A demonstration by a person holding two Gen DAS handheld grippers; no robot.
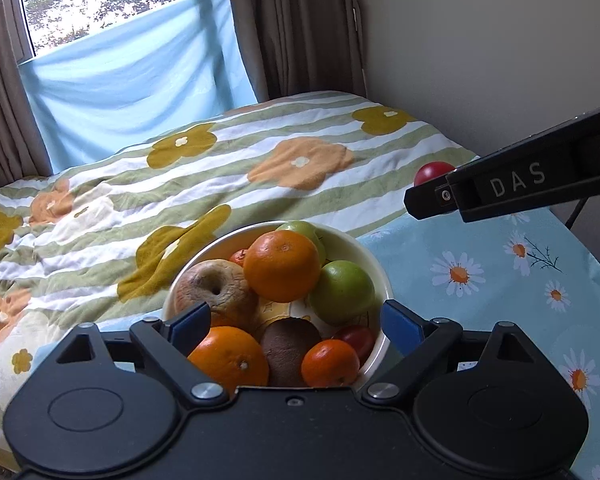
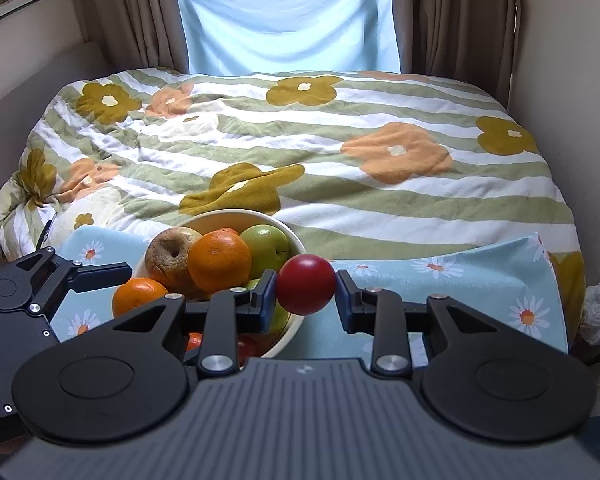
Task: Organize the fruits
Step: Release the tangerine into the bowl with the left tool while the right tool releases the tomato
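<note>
Right wrist view: the right gripper (image 2: 306, 294) is clamped on a red apple (image 2: 306, 284), one blue pad (image 2: 269, 300) pressing each side of it.
Red apple, place: held in the air just right of the white bowl (image 2: 296, 246) and above the daisy-print cloth (image 2: 472, 276); it overlaps the bowl's right rim in this view, and I cannot tell whether it touches it.
Left wrist view: the left gripper (image 1: 296, 320) stands wide apart, its blue pads (image 1: 192, 320) on either side of the bowl's (image 1: 374, 264) near part, pressing on nothing.
Between the left pads: a large orange (image 1: 230, 356), a brown fruit (image 1: 288, 346), a small mandarin (image 1: 330, 362) and a small dark red fruit (image 1: 356, 338), all lying in the bowl.
Further back in the bowl: a second large orange (image 1: 282, 266) on top, a wrinkled brownish apple (image 1: 216, 288) to its left, a green apple (image 1: 342, 292) to its right and another green apple (image 1: 304, 232) behind.
Right gripper from the left: it reaches in from the right edge as a black bar marked DAS (image 1: 518, 182), with the red apple (image 1: 432, 172) showing behind its tip.
Bowl, place: on the daisy-print cloth (image 1: 500, 300), at its far left corner.
Beyond: a striped duvet with flowers (image 2: 300, 148) over the bed, then a pale blue sheet (image 2: 288, 16) hung at the window between brown curtains (image 2: 456, 16).
</note>
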